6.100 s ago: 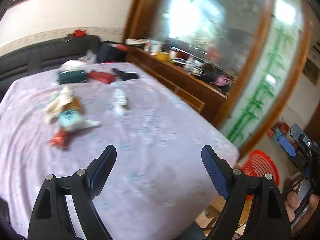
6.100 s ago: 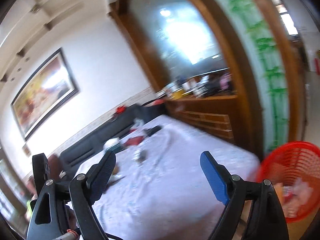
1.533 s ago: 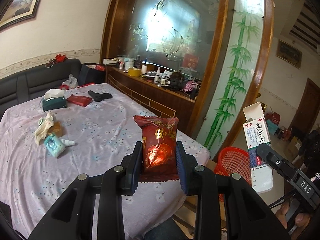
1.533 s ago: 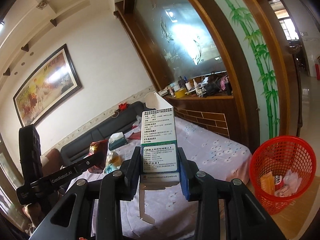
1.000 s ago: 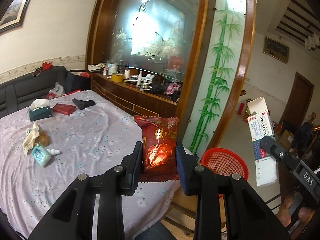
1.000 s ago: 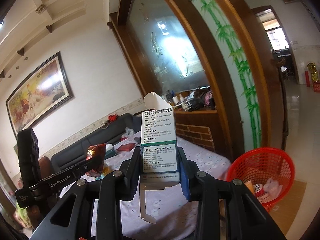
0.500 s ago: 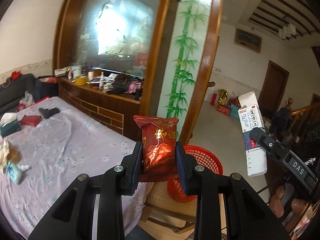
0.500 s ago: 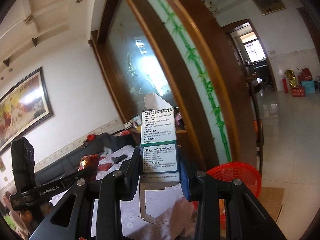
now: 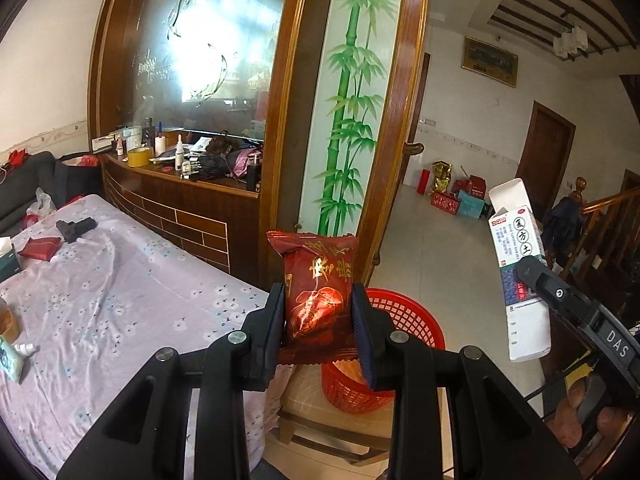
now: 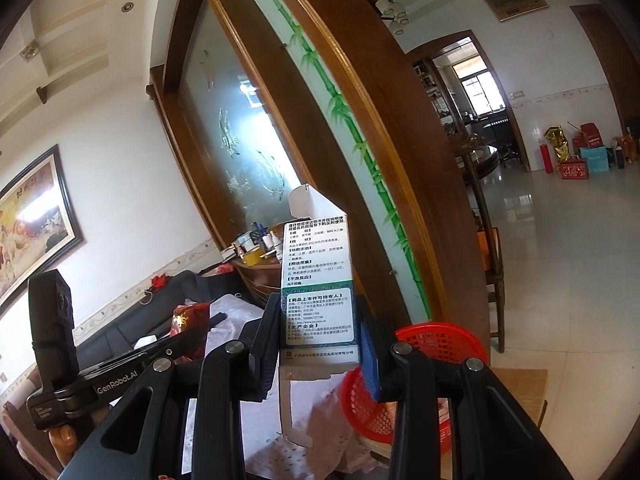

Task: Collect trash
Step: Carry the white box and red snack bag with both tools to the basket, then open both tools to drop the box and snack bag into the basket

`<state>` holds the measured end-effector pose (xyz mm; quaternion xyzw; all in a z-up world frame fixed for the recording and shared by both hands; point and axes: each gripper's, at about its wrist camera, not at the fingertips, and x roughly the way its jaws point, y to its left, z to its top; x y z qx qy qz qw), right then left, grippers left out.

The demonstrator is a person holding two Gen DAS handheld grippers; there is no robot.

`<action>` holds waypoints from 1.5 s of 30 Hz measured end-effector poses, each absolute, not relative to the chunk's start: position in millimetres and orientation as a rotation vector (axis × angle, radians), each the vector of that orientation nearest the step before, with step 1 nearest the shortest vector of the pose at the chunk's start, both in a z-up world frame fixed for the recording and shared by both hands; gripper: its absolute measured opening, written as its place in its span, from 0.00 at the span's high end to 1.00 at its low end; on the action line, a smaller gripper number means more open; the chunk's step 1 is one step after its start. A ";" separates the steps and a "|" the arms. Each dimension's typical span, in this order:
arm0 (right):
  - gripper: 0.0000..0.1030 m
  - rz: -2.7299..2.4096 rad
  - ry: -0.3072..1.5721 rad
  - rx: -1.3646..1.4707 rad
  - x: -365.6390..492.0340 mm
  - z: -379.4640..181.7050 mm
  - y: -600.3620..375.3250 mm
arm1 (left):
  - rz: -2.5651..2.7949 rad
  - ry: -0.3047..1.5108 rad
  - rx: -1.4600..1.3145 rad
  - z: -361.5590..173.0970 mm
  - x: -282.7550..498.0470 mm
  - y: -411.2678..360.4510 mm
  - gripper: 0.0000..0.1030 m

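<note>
My left gripper (image 9: 318, 320) is shut on a dark red snack packet (image 9: 316, 288), held upright. Just behind and below it stands a red mesh basket (image 9: 400, 320) on the floor by the table's corner. My right gripper (image 10: 318, 344) is shut on a white and green medicine box (image 10: 318, 280) with its top flap open. In the left wrist view that medicine box (image 9: 520, 280) shows at the right, above a hand (image 9: 580, 416). The right wrist view has the red basket (image 10: 432, 344) low and to the right, and the snack packet (image 10: 188, 320) at the left.
A table under a lilac flowered cloth (image 9: 120, 300) carries a red wallet (image 9: 40, 248), a dark object (image 9: 74, 227) and small litter (image 9: 16, 354) at its left edge. A wooden bamboo-painted screen (image 9: 352, 128) rises behind the basket. Tiled floor (image 9: 448, 248) stretches away at the right.
Both grippers have swung right with their loads, away from the table. The red basket has come in close under and behind the left gripper, and lower and nearer in the right wrist view.
</note>
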<state>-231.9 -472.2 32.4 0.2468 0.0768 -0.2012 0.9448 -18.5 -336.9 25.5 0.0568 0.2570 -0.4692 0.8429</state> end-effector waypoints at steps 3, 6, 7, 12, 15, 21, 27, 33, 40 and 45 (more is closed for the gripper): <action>0.64 -0.422 0.160 0.510 -232.8 30.4 -479.5 | -0.997 0.557 0.126 22.1 -16.3 -344.4 0.70; 0.64 -0.432 0.162 0.517 -232.2 27.4 -485.4 | -1.000 0.561 0.134 19.2 -16.4 -350.7 0.70; 0.64 -0.432 0.162 0.521 -231.7 26.4 -486.5 | -1.005 0.566 0.135 17.9 -16.0 -353.1 0.70; 0.64 -0.443 0.173 0.531 -227.7 22.3 -492.6 | -1.070 0.589 0.094 15.8 -10.9 -358.4 0.70; 0.64 -0.457 0.183 0.542 -226.5 19.5 -496.5 | -1.081 0.589 0.097 15.3 -9.6 -365.1 0.70; 0.64 -0.479 0.202 0.583 -221.8 7.8 -509.2 | -1.131 0.639 0.129 -1.9 -5.1 -392.9 0.70; 0.64 -0.505 0.244 0.620 -214.9 -10.3 -523.3 | -1.173 0.738 0.163 -41.6 4.5 -429.8 0.70; 0.64 -0.523 0.296 0.675 -210.4 -35.9 -541.3 | -1.186 0.857 0.180 -77.4 18.4 -456.2 0.70; 0.64 -0.529 0.341 0.713 -198.4 -54.2 -557.5 | -1.186 0.943 0.166 -100.2 31.5 -470.1 0.70; 0.64 -0.535 0.343 0.733 -189.4 -58.4 -568.3 | -1.202 0.980 0.169 -112.8 32.6 -479.6 0.70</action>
